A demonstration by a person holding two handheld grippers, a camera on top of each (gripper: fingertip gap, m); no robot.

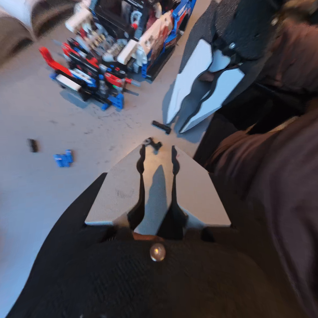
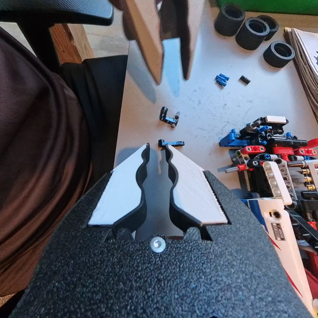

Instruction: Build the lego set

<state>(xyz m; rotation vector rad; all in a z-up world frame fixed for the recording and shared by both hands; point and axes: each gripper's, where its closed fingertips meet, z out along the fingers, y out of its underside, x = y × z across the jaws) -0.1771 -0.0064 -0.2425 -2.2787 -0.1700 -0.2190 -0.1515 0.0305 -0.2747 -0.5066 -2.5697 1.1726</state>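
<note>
A small black angled connector piece (image 2: 169,117) lies on the pale table near its edge, and a short black beam (image 2: 172,143) lies close to it. My right gripper (image 2: 157,145) is open and empty, low over the table, with its right fingertip at the beam's end. My left gripper (image 1: 158,147) is open and empty, with the connector piece (image 1: 153,142) just beyond its tips. The beam (image 1: 160,127) lies beside the right gripper (image 1: 175,126) in the left wrist view. The left gripper (image 2: 172,80) hangs blurred above the connector in the right wrist view. The part-built lego car (image 2: 275,154) stands to the right.
Loose blue pins (image 2: 222,80) and a black pin (image 2: 245,79) lie on the table. Several black tyres (image 2: 253,29) sit at the back beside an instruction booklet (image 2: 306,51). A person's brown clothing (image 2: 34,120) is at the table edge (image 2: 120,120). Left tips to right tips: about 6 cm. My left gripper's tips are some 12 cm from the black pin (image 2: 245,79). It turns up in the left wrist view (image 1: 32,146) as well.
</note>
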